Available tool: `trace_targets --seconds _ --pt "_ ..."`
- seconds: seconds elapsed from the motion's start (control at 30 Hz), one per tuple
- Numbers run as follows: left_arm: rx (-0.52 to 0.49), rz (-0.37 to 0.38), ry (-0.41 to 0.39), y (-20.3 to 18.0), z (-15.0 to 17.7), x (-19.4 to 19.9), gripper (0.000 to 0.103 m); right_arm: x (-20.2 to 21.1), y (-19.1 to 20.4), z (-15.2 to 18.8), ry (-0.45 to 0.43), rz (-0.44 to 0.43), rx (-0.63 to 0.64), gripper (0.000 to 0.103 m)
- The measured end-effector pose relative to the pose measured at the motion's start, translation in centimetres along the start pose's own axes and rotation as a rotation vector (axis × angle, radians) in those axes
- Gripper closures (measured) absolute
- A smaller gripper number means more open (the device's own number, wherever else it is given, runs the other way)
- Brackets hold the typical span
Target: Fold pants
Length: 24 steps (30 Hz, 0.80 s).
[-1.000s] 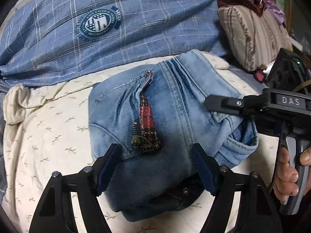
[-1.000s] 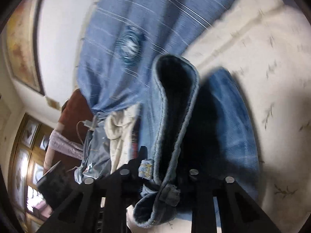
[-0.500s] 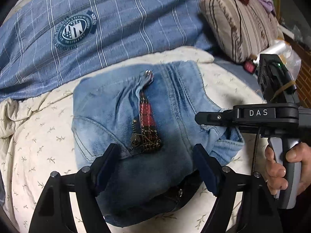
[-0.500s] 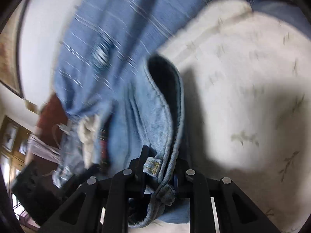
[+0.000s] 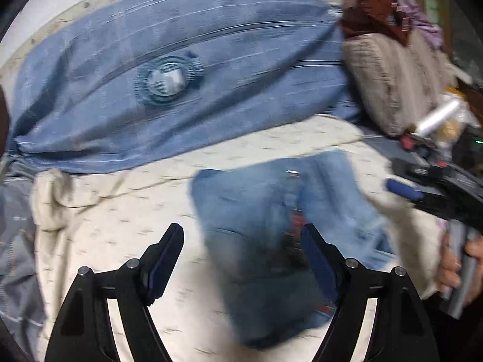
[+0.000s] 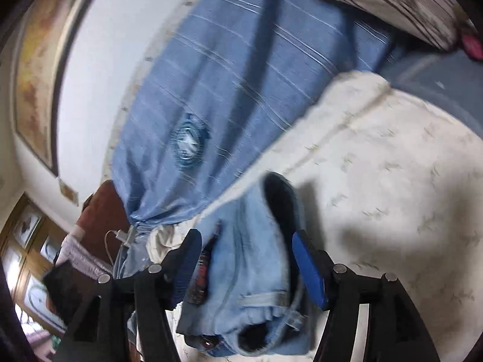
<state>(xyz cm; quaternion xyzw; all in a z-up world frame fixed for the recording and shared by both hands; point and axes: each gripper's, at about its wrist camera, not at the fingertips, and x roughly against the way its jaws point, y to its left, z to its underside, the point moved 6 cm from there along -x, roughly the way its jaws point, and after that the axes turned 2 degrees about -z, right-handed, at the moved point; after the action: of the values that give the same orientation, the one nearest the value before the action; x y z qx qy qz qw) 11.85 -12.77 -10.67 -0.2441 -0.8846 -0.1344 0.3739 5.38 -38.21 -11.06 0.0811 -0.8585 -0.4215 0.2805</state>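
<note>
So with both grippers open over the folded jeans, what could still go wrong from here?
The jeans lie as a loose bundle on the cream bedspread; the waistband gapes in the right wrist view, so the fold may spring open. The open right gripper straddles the denim, and withdrawing could snag and drag it.

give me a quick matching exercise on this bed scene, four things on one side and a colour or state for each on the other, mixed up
Things:
1. folded jeans
2. left gripper
3. bedsheet
4. big pillow

Colour or state:
A. cream with small sprig marks
B. open, holding nothing
C. blue with pale stripes and a round badge
D. faded light-blue denim, lying on the bed

Pairs: 1-D, 2-B, 3-A, 4-C
</note>
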Motion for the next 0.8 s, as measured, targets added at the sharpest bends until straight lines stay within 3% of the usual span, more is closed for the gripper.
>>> trace_targets --seconds 0.1,0.23,0.37,0.57,0.8 --pt "0.017 -0.077 0.018 1.3 -0.6 -1.7 0.023 -1.5 2.2 0.3 0.006 0.010 0.099 0.041" --pt "0.058 -0.136 0.070 2.2 -1.4 -4.2 0.023 -4.4 2.9 0.4 0.064 -0.011 0.081 0.044" --pt "0.093 -0.145 0.101 2.3 -2.2 -6.4 0.023 -6.8 2.0 0.6 0.101 -0.022 0.009 0.044" --pt "0.066 -0.163 0.179 1.4 -1.7 -9.7 0.023 -9.7 -1.1 1.4 0.181 0.075 -0.095 0.043" --pt "0.089 -0.186 0.274 1.5 -0.8 -11.7 0.020 -9.5 -0.8 1.5 0.201 0.066 -0.076 0.043"
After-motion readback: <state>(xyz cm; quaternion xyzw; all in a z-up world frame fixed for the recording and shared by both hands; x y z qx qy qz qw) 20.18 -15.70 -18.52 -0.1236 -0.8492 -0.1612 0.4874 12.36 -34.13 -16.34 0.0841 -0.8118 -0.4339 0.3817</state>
